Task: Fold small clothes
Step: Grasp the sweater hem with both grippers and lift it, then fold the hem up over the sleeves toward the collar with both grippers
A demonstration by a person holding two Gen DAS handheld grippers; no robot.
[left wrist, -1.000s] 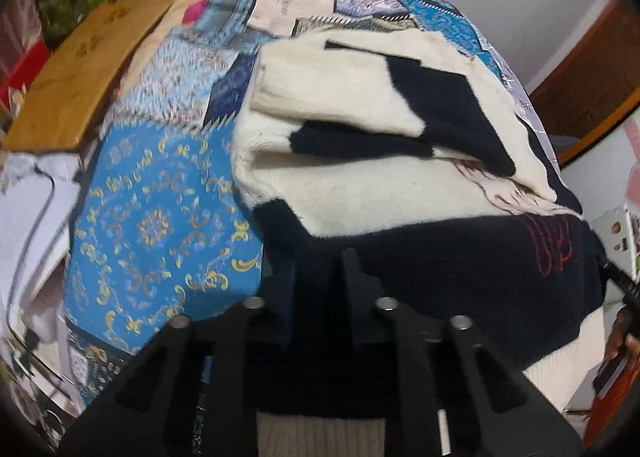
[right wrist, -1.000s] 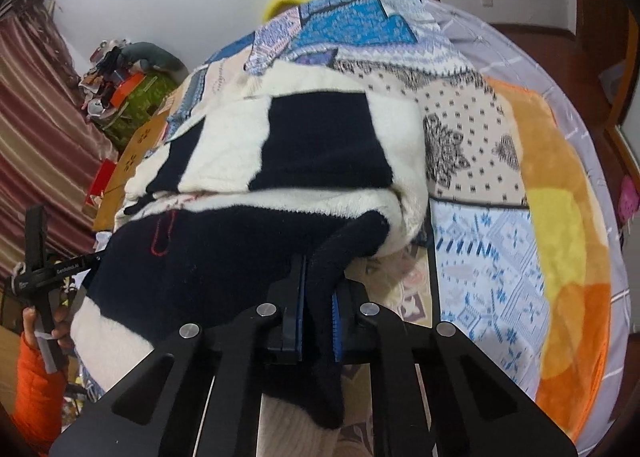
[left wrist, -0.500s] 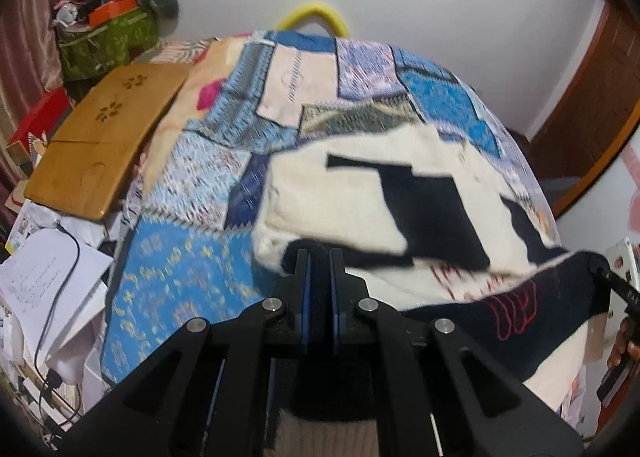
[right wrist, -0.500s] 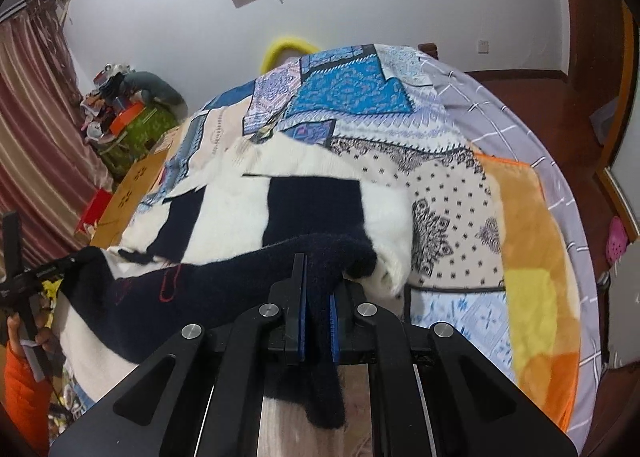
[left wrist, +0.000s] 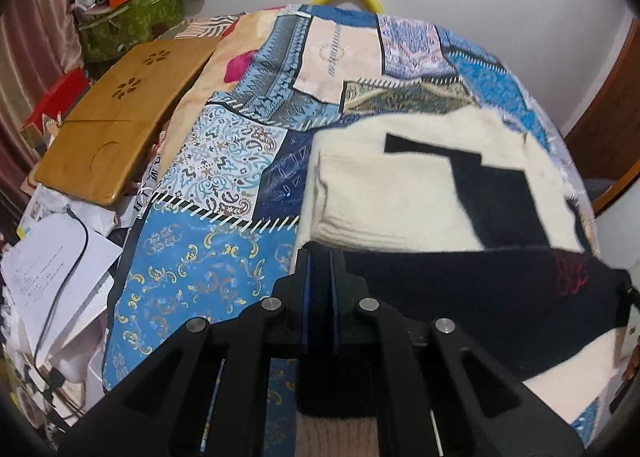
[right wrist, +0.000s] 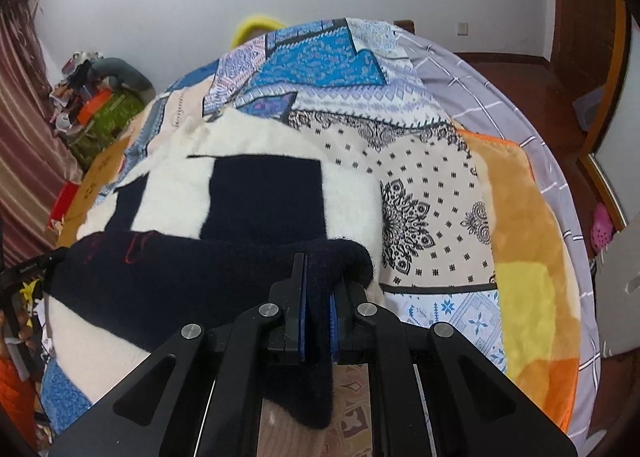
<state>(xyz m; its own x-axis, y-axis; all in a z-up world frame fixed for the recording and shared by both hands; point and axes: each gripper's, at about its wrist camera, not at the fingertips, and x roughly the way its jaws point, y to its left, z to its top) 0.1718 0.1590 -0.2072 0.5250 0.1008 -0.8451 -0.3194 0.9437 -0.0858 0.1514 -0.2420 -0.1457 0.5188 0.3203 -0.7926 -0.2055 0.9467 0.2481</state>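
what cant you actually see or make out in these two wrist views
- Left wrist view: the sweater hem's lower part, behind the left gripper.
- Right wrist view: the red stitching, too small to read.
- Right wrist view: the quilt under the sweater, covered.

Sweater (left wrist: 400,193) on quilt (left wrist: 224,161), wooden tray (left wrist: 120,117) left of quilt

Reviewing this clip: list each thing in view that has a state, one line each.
left gripper: shut on the sweater's dark hem.
right gripper: shut on the sweater's dark hem.
sweater: partly folded, near hem lifted between both grippers, rest lying on the quilt.
quilt: spread flat over the bed.
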